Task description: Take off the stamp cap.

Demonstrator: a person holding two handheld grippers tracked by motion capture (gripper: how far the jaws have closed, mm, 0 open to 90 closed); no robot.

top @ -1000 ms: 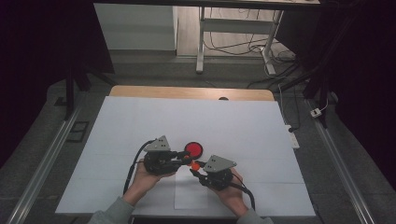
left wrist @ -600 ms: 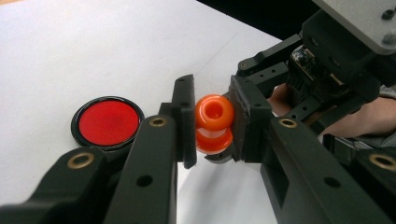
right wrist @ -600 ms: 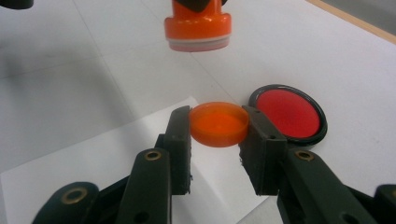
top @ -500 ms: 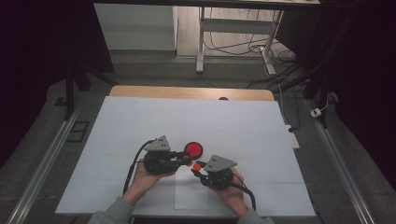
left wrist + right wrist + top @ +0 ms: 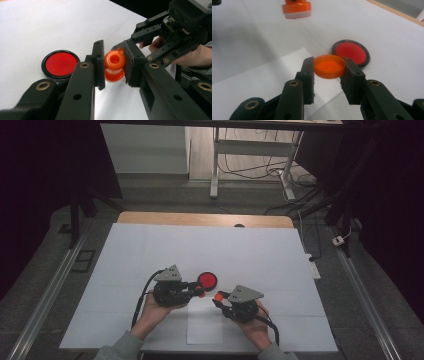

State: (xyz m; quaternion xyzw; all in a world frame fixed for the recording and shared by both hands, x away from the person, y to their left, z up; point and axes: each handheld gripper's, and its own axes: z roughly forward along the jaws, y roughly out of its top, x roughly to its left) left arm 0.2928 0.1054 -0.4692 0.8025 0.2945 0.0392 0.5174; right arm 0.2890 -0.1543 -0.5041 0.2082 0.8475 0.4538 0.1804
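Note:
My left gripper (image 5: 113, 66) is shut on a small orange container (image 5: 114, 65) with a round open mouth, held just above the white table (image 5: 150, 250). In the high view the left gripper (image 5: 197, 291) points right. My right gripper (image 5: 329, 67) is shut on a flat orange cap (image 5: 329, 66). From above, the right gripper (image 5: 219, 296) points left, a short gap from the left one. A red disc with a black rim (image 5: 207, 280) lies flat on the table just behind both tips. The red disc (image 5: 351, 53) lies beyond the cap, and the orange container (image 5: 296, 8) hangs farther off.
A loose white sheet (image 5: 205, 330) lies at the table's front edge between the person's forearms. A wooden strip (image 5: 200, 219) runs along the far edge. Metal rails (image 5: 55, 285) flank the table, and cables and desk legs (image 5: 250, 170) stand behind it.
The right gripper has drawn a little to the right with the orange cap, opening a small gap from the left gripper's orange container. The left gripper has stayed in place.

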